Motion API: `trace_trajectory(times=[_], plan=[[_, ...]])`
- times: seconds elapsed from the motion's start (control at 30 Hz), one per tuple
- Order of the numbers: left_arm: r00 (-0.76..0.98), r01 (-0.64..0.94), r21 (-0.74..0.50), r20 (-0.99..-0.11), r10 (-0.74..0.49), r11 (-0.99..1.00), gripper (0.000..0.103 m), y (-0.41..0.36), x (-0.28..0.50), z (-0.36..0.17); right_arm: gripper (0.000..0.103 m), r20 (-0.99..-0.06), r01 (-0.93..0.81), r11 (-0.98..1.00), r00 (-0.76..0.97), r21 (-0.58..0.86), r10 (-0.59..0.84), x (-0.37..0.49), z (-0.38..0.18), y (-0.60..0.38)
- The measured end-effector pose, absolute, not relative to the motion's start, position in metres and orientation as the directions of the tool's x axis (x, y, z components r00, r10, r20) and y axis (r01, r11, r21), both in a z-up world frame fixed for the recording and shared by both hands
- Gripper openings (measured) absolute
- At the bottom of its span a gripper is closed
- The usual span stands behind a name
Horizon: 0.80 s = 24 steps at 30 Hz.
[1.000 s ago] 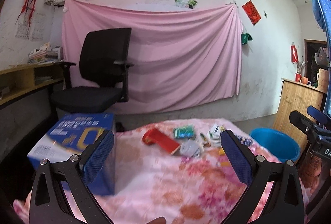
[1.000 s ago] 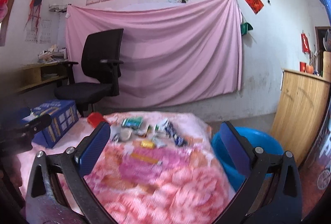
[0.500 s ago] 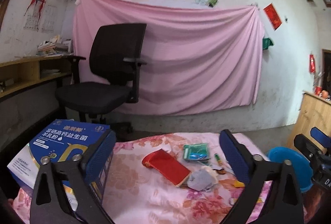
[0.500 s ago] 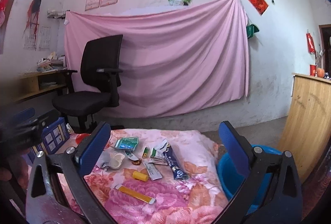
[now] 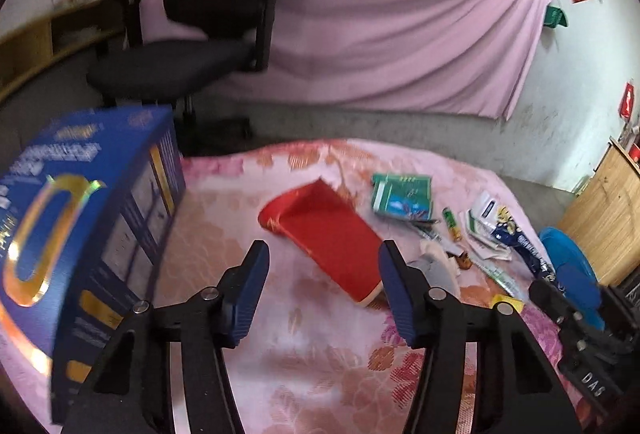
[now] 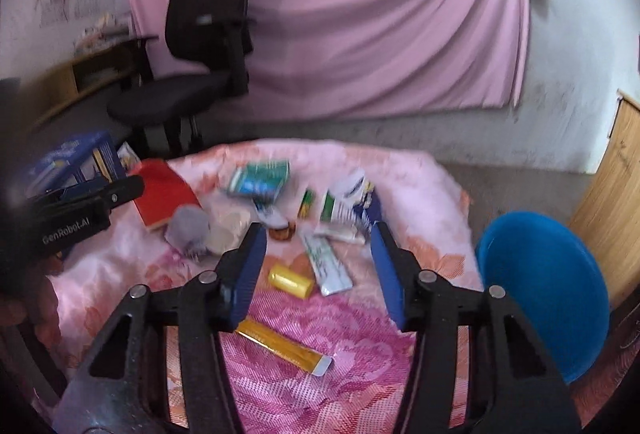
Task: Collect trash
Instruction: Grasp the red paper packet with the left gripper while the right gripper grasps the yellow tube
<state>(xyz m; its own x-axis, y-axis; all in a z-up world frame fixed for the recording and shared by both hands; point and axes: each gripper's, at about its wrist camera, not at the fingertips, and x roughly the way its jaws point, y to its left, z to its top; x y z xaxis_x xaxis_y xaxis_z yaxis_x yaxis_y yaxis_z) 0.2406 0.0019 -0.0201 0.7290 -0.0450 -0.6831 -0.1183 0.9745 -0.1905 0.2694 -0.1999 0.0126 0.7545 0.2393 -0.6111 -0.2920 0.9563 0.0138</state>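
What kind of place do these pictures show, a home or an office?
Probably a lived-in room in a house, used partly as a workspace. A table under a floral cloth holds scattered wrappers, a black office chair stands behind it, and a pink sheet hangs over a marked white wall.

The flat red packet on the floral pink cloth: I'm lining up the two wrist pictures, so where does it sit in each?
Left wrist: the flat red packet lies centre frame, just beyond the closing left gripper.
Right wrist: it lies at the left, behind the grey crumpled wad.
Shared landmark: the green-and-white carton, right of the packet in both.
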Motion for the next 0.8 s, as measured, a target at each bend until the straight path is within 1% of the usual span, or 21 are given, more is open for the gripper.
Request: trace_trajectory(times=[0.1, 0.23, 0.3, 0.37, 0.4, 0.43, 0.47, 0.5, 0.53, 0.57, 0.7, 0.8], plan=[[0.686, -0.131, -0.230, -0.723, -0.080, 0.964, 0.050, 0.006, 0.253, -0.031, 0.081, -0.673, -0.305, 0.952, 0.697, 0.032, 0.246, 0.280, 0.003, -0.197], [0.661, -0.139, -0.289, -0.739, -0.128, 0.947, 0.049, 0.011, 0.259, -0.037, 0.081, -0.727, -0.329, 0.944, 0.639, 0.036, 0.251, 0.289, -0.009, -0.191], [0.662, -0.139, -0.313, -0.735, -0.147, 0.940, 0.039, 0.014, 0.260, -0.036, 0.081, -0.743, -0.341, 0.939, 0.619, 0.040, 0.256, 0.292, -0.013, -0.188], [0.658, -0.122, -0.345, -0.730, -0.184, 0.931, 0.024, 0.013, 0.260, -0.035, 0.080, -0.759, -0.347, 0.937, 0.598, 0.045, 0.258, 0.295, -0.016, -0.186], [0.656, -0.110, -0.357, -0.727, -0.202, 0.927, 0.022, 0.012, 0.260, -0.035, 0.080, -0.765, -0.351, 0.935, 0.588, 0.051, 0.263, 0.297, -0.018, -0.186], [0.656, -0.097, -0.365, -0.723, -0.216, 0.926, 0.018, 0.010, 0.260, -0.034, 0.076, -0.772, -0.353, 0.934, 0.576, 0.059, 0.267, 0.298, -0.020, -0.186], [0.659, -0.092, -0.362, -0.720, -0.216, 0.928, 0.015, 0.008, 0.259, -0.033, 0.073, -0.777, -0.353, 0.933, 0.570, 0.064, 0.269, 0.300, -0.022, -0.185], [0.663, -0.087, -0.361, -0.717, -0.217, 0.928, 0.014, 0.007, 0.258, -0.032, 0.067, -0.782, -0.354, 0.932, 0.560, 0.071, 0.272, 0.301, -0.023, -0.186], [0.666, -0.083, -0.363, -0.713, -0.220, 0.928, 0.011, 0.007, 0.257, -0.031, 0.063, -0.786, -0.353, 0.932, 0.555, 0.075, 0.274, 0.303, -0.024, -0.186], [0.668, -0.084, -0.366, -0.711, -0.220, 0.927, 0.010, 0.007, 0.256, -0.030, 0.062, -0.788, -0.352, 0.933, 0.552, 0.077, 0.273, 0.303, -0.025, -0.186], [0.697, -0.088, -0.360, -0.688, -0.201, 0.929, 0.007, 0.009, 0.245, -0.023, 0.061, -0.786, -0.359, 0.930, 0.550, 0.083, 0.283, 0.301, -0.024, -0.186], [0.742, -0.076, -0.354, -0.644, -0.184, 0.932, 0.007, 0.012, 0.228, -0.014, 0.061, -0.768, -0.370, 0.925, 0.567, 0.085, 0.298, 0.294, -0.019, -0.186]])
